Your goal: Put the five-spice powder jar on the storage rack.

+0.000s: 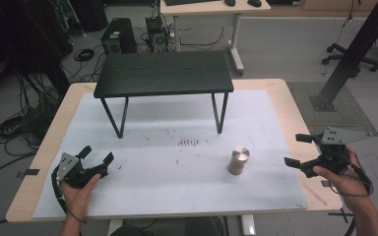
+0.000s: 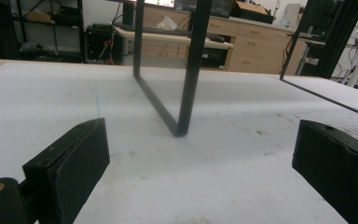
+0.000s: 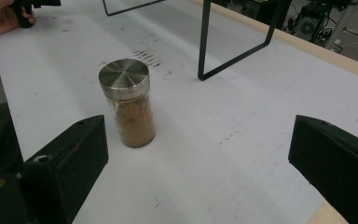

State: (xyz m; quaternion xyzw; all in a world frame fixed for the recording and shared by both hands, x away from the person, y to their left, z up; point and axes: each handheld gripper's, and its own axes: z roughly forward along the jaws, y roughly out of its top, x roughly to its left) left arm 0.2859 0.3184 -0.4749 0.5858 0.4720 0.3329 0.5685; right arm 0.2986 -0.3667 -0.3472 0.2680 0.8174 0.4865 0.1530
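Observation:
A glass jar point(image 1: 238, 161) with a steel lid and brown powder inside stands upright on the white mat point(image 1: 177, 187), right of centre. My right gripper point(image 1: 293, 150) hovers at the mat's right edge, pointing left toward the jar and well apart from it, jaws wide open and empty. In the right gripper view the jar point(image 3: 129, 107) stands ahead, nearer the left jaw, beyond the gripper point(image 3: 198, 163). My left gripper point(image 1: 97, 154) rests near the mat's front left, open and empty. In the left gripper view the gripper point(image 2: 200, 168) faces bare mat.
A small black table point(image 1: 163, 73) on thin metal legs stands across the back of the mat. One of its legs point(image 2: 189, 70) rises ahead of the left gripper, and another leg frame point(image 3: 235, 46) stands beyond the jar. Brown stains point(image 1: 188, 142) mark the mat's middle.

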